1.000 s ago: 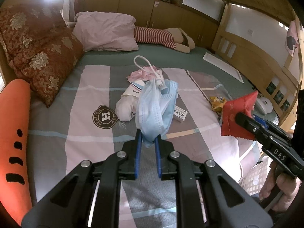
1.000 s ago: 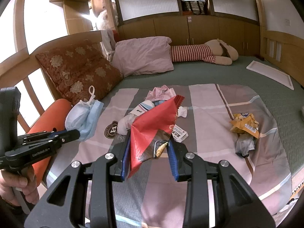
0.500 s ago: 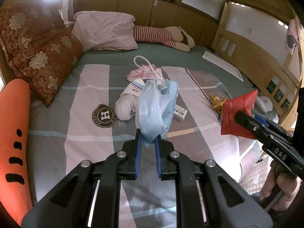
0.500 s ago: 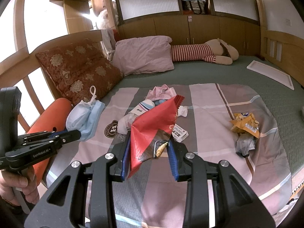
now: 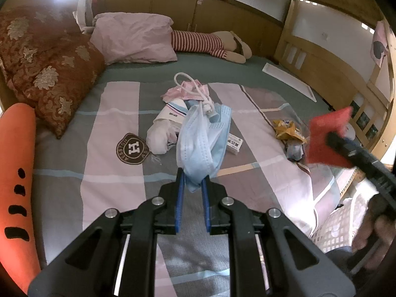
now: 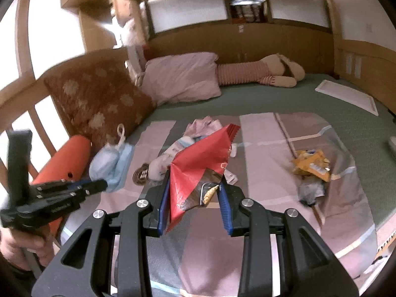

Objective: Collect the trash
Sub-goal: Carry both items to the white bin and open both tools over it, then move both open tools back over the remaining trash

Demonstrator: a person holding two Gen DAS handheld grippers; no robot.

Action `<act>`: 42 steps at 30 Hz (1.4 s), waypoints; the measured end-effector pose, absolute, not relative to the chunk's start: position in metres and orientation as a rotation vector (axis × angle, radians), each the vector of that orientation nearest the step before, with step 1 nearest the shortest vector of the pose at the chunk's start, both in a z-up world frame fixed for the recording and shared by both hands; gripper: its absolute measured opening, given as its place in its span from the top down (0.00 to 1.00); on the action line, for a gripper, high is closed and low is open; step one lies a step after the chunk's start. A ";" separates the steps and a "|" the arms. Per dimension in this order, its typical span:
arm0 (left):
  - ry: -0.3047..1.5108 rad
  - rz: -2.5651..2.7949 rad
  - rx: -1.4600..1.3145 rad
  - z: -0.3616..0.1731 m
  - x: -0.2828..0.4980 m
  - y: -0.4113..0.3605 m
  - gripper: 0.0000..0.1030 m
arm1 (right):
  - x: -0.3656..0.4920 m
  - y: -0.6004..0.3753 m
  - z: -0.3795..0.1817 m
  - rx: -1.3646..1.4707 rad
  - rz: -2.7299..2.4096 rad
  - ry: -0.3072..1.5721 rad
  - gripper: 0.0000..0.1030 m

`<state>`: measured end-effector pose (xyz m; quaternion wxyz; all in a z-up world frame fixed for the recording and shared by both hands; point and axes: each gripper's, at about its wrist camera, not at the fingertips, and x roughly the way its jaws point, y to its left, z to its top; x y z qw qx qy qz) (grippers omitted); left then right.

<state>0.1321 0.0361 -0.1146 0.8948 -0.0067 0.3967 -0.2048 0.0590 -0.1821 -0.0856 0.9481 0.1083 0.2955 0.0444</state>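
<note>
My left gripper (image 5: 193, 182) is shut on a bunch of blue face masks (image 5: 201, 143) with a white ear loop, held above the bed. My right gripper (image 6: 194, 193) is shut on a red snack bag (image 6: 198, 165), also above the bed. Each gripper shows in the other view: the red bag (image 5: 326, 136) at the right, the masks (image 6: 111, 163) at the left. On the striped blanket (image 5: 109, 173) lie a white crumpled wrapper (image 5: 160, 133), pink paper (image 5: 183, 91), a small white box (image 5: 234, 144), a yellow wrapper (image 6: 311, 165) and a grey crumpled scrap (image 6: 309, 190).
A red patterned cushion (image 5: 47, 69), a pink pillow (image 5: 133, 37) and a striped plush toy (image 5: 210, 44) lie at the head of the bed. An orange bolster (image 5: 14, 173) lies along the left edge. A white perforated basket (image 5: 339, 225) stands off the bed's right side. Wooden rails surround the bed.
My right gripper has moved with the red bag, higher and further right in the left wrist view, with motion blur. My left gripper holds the masks nearly still.
</note>
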 end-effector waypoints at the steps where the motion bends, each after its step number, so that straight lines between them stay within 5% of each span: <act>1: 0.825 -0.427 -0.013 -0.115 0.133 0.035 0.86 | 0.043 -0.196 -0.081 0.248 0.070 0.582 0.66; 14: 0.824 -0.471 -0.006 -0.113 0.130 0.026 0.86 | -0.154 -0.360 -0.121 0.233 -0.459 0.753 0.65; 16: 0.830 -0.485 -0.002 -0.115 0.129 0.021 0.86 | -0.163 -0.369 -0.137 0.237 -0.490 0.802 0.41; 18: 0.840 -0.526 0.002 -0.117 0.124 0.010 0.87 | -0.170 -0.378 -0.146 0.255 -0.536 0.814 0.28; 24: 0.834 -0.712 0.057 -0.106 0.081 -0.050 0.87 | -0.197 -0.384 -0.099 0.330 -0.569 0.552 0.11; 34: 0.975 -1.274 0.153 -0.085 -0.056 -0.249 0.86 | -0.245 -0.397 -0.017 0.404 -0.558 0.251 0.09; 36: 1.008 -1.346 0.211 -0.091 -0.082 -0.285 0.73 | -0.249 -0.396 -0.006 0.410 -0.546 0.216 0.09; 38: 1.046 -1.367 0.234 -0.102 -0.094 -0.307 0.29 | -0.250 -0.394 0.005 0.409 -0.535 0.191 0.09; 42: 1.080 -1.269 0.124 -0.108 -0.071 -0.296 0.20 | -0.233 -0.386 0.010 0.395 -0.483 0.201 0.09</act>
